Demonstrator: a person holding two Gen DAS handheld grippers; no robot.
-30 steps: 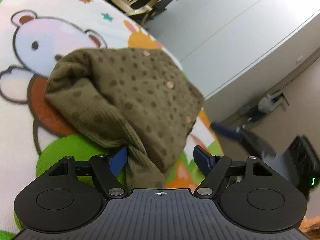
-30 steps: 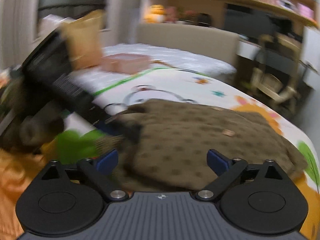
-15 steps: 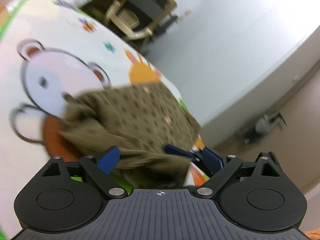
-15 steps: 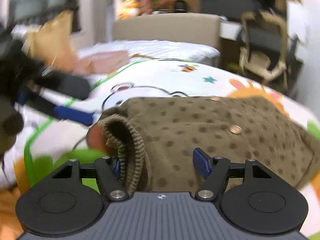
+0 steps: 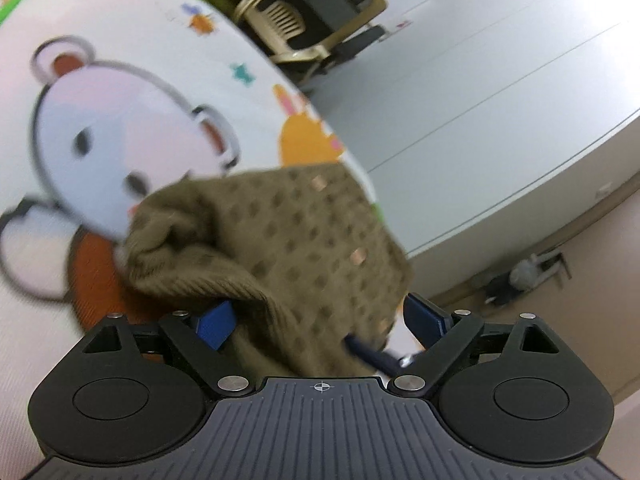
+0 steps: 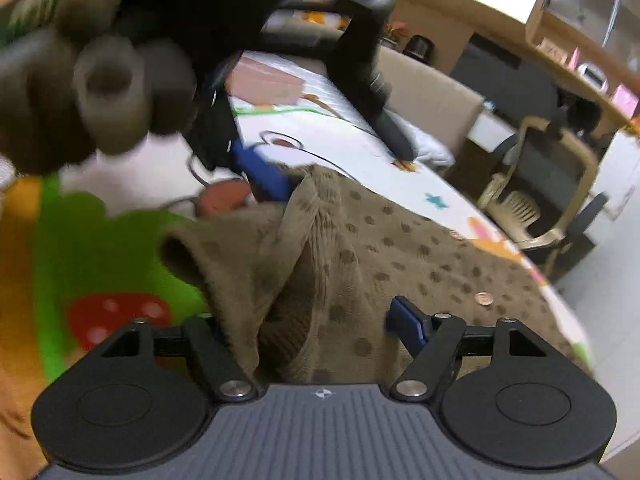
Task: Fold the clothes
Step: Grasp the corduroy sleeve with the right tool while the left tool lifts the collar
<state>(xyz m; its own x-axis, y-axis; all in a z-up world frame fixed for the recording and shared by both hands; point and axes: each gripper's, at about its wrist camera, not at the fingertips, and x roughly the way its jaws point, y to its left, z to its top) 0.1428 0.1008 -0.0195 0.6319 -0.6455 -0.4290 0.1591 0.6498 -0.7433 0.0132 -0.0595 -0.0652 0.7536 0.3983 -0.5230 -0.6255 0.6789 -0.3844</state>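
The olive dotted sweater point(image 6: 400, 248) lies bunched on the cartoon-print bed cover point(image 5: 120, 128), beside the bear's face. Both tools sit at its near ribbed edge. The left tool point(image 5: 320, 320) has cloth between its fingers, which stand fairly wide; whether it pinches, I cannot tell. The right tool point(image 6: 316, 320) likewise straddles a raised fold, grip unclear. The sweater's length runs away from both tools, so a fold would carry this edge forward.
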